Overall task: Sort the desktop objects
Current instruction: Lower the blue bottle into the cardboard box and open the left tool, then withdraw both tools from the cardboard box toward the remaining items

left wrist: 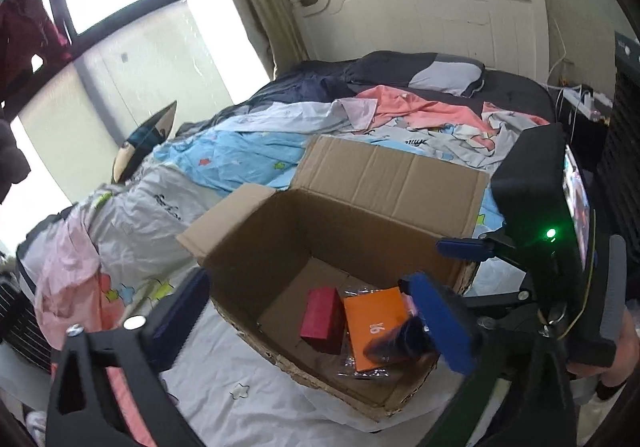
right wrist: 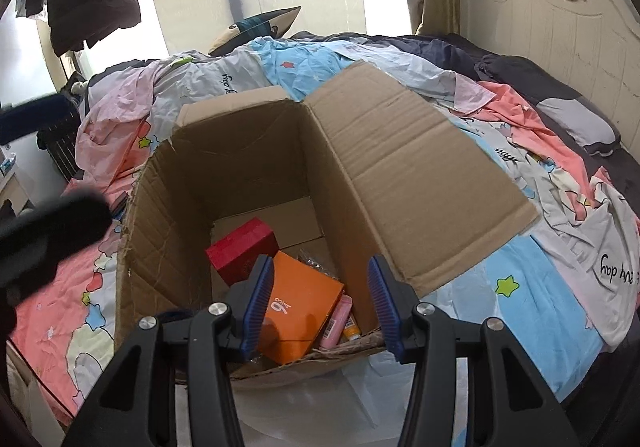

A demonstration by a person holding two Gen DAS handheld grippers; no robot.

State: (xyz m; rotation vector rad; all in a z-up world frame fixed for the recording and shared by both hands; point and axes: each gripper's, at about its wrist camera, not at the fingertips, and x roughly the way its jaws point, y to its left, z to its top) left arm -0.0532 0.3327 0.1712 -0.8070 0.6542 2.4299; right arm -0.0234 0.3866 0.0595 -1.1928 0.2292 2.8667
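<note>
An open cardboard box [left wrist: 360,207] [right wrist: 248,167] stands on the bed. On its floor lie a red box [left wrist: 322,319] [right wrist: 244,247], an orange box [left wrist: 376,323] [right wrist: 304,303], a pink tube [right wrist: 338,321] and a small yellow tube [right wrist: 352,327]. My left gripper [left wrist: 304,283] is wide open over the box. A dark, blurred object [left wrist: 394,343] is beside its right pad, above the orange box, with no grip on it. My right gripper [right wrist: 322,307] hovers at the box's near edge, its jaws apart and nothing between them.
Crumpled clothes and bedding [right wrist: 540,207] in pink, blue and white cover the bed around the box. A white headboard [left wrist: 420,7] rises behind. The right tool's black housing [left wrist: 536,199] is close on the right of the left wrist view. A box flap [right wrist: 420,167] leans outward.
</note>
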